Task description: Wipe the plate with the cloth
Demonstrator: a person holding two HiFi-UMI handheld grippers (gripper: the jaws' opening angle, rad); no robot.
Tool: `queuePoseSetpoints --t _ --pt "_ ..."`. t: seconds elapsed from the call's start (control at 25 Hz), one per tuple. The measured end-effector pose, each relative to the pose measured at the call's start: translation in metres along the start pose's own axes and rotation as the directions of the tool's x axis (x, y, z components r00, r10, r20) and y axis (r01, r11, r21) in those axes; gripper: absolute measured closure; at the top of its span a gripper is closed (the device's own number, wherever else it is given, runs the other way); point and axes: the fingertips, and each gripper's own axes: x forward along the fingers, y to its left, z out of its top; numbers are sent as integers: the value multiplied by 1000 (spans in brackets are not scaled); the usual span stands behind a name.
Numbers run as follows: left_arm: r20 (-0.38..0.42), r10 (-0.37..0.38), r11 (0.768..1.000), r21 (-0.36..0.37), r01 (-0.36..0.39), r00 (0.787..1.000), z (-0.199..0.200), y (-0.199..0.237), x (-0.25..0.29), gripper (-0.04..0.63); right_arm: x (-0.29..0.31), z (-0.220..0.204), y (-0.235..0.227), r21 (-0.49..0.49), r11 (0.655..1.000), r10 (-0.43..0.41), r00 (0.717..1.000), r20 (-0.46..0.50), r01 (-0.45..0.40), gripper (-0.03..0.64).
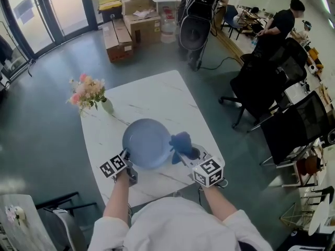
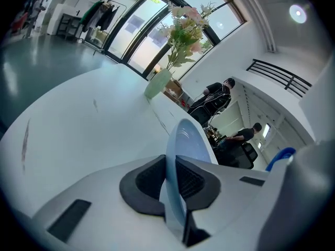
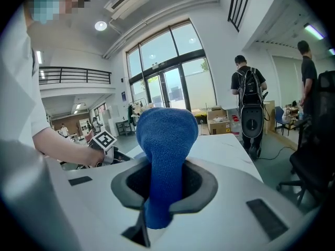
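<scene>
Gripping the plate by its near rim at frame centre, the left gripper is clamped tight, while the right gripper pinches the cloth at the plate's right edge, so wiping seems barely begun.

Head cam: high over the near edge of the table, facing steeply down; whole tabletop + room beyond. Left gripper cam: v. close behind jaws, low over tabletop, facing vase by far left edge. Right gripper cam: same closeness, facing windows. Shared w/ head cam: plate, cloth, tabletop.
</scene>
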Motion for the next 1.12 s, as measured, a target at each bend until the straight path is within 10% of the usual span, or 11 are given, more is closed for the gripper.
queuePoseSetpoints --t 1.12 --pt "-127 182 982 75 -174 975 -15 39 26 549 3 -8 4 19 1000 9 1000 -21 -9 532"
